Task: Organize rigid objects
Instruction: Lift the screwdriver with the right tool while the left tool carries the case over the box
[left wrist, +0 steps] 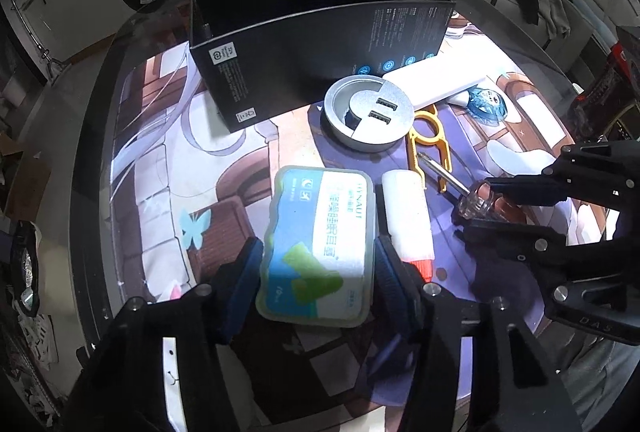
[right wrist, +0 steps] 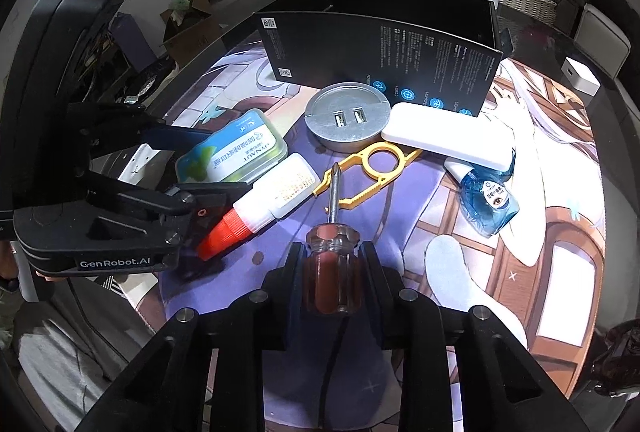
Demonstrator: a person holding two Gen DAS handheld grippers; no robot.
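At lower centre of the right wrist view, the right gripper (right wrist: 331,272) pinches the screwdriver (right wrist: 329,264) by its handle, tip over the yellow tool (right wrist: 370,174). The left gripper (left wrist: 318,264) has its fingers (left wrist: 244,272) partly spread around the earplug case (left wrist: 318,244) on the worktop (left wrist: 168,192); contact looks incomplete. Risk: the right finger snags the glue bottle (left wrist: 408,216) just beside it, dragging it toward the black box (left wrist: 304,44).
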